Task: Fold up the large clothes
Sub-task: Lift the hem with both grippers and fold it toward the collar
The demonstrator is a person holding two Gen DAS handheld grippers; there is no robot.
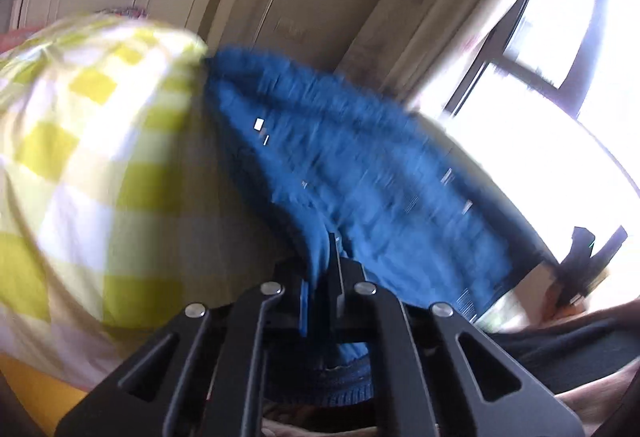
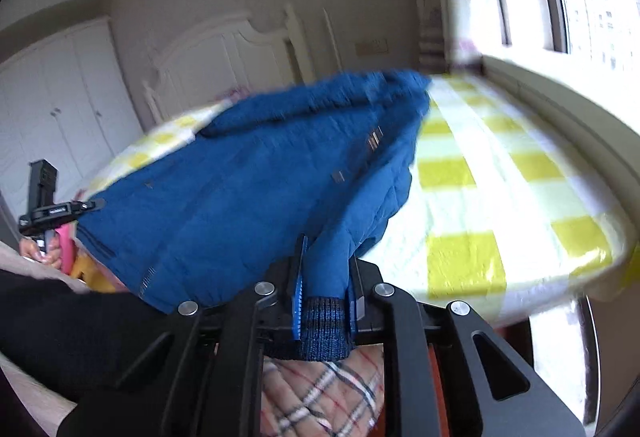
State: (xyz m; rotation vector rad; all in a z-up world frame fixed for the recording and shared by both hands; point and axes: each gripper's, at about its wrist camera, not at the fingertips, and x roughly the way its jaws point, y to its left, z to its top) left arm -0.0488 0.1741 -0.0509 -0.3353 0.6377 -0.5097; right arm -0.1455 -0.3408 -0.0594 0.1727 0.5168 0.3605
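Observation:
A large blue padded jacket (image 1: 360,173) lies stretched over a bed with a yellow and white checked cover (image 1: 92,141). My left gripper (image 1: 322,277) is shut on one blue sleeve, whose knit cuff hangs below the jaws. My right gripper (image 2: 326,277) is shut on the other sleeve just above its dark ribbed cuff (image 2: 324,329). The jacket (image 2: 256,189) spans between both grippers over the checked cover (image 2: 500,197). The left gripper also shows at the left edge of the right wrist view (image 2: 52,213), and the right gripper at the right edge of the left wrist view (image 1: 588,261).
A white headboard (image 2: 224,53) and white wardrobe doors (image 2: 60,101) stand behind the bed. A bright window (image 1: 560,49) with pale curtains runs along the bed's far side. The window ledge (image 2: 560,101) borders the bed. A plaid cloth (image 2: 320,397) lies below my right gripper.

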